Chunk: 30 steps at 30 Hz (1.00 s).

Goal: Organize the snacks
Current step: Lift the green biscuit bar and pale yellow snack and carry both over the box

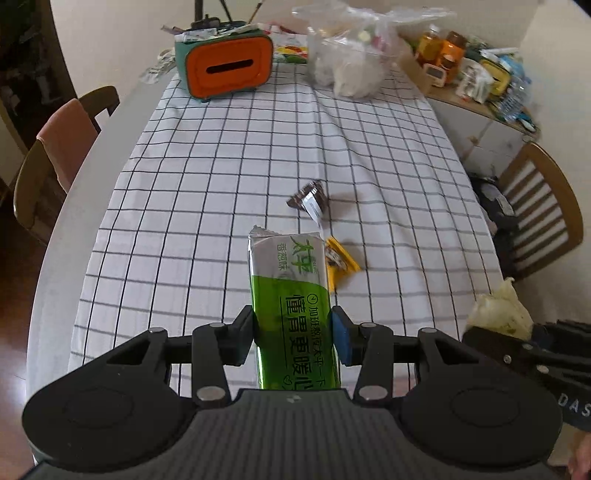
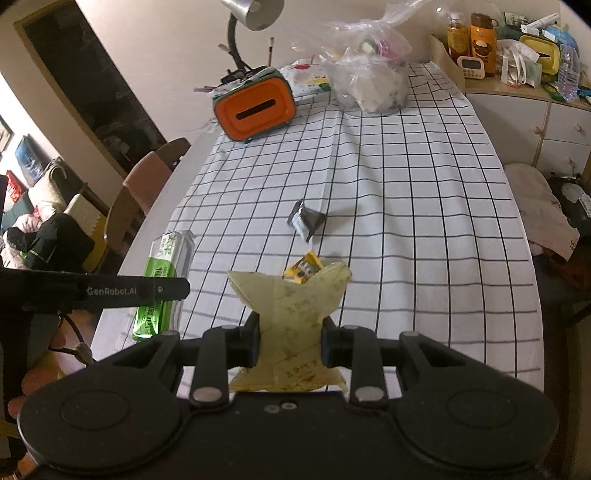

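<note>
My left gripper (image 1: 293,332) is shut on a long green and silver cracker pack (image 1: 291,291), held above the checked tablecloth (image 1: 221,177). The same green pack (image 2: 162,273) shows at the left of the right wrist view, behind the other gripper's black arm. My right gripper (image 2: 290,341) is shut on a pale yellow snack packet (image 2: 291,306), also lifted off the table. A dark brown wrapped snack (image 1: 308,199) (image 2: 304,221) and a small yellow wrapped snack (image 1: 341,260) (image 2: 303,267) lie on the cloth ahead of both grippers.
An orange and green tissue box (image 1: 229,68) (image 2: 255,109) and a clear plastic bag (image 1: 351,59) (image 2: 369,77) of items stand at the table's far end. Chairs (image 1: 55,162) flank the table. A cluttered cabinet (image 2: 517,96) stands far right, a lamp (image 2: 255,14) behind the box.
</note>
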Motion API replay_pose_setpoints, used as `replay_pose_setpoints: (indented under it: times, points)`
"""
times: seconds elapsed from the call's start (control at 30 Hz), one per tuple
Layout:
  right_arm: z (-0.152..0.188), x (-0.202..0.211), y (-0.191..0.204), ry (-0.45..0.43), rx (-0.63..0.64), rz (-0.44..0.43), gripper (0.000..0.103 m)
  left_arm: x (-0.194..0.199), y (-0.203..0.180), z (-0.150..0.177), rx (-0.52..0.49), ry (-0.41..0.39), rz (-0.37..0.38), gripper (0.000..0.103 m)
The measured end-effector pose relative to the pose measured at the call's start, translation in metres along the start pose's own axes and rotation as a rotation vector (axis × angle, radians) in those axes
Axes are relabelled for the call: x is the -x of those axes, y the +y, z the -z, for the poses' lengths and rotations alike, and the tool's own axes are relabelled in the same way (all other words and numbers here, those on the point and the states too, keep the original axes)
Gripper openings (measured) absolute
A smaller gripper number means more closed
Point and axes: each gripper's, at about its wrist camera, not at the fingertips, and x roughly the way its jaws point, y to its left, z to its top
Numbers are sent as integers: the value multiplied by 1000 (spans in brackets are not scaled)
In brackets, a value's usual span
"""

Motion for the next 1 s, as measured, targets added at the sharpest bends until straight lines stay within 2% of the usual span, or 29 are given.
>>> replay_pose_setpoints:
  times: [0.27,0.47,0.83,1.0]
  points:
    - [34,21,10,9,24,-18,29,25,-9,45,-50,12,15,43]
    - [63,26,11,32,18,-27,29,29,-11,81,-77,44,11,43]
    - [112,15,18,117,55,-18,29,24,-26,132,-141,97,17,43]
    - [130,6,20,165,65,-10,29,9,-26,145,-134,154,12,43]
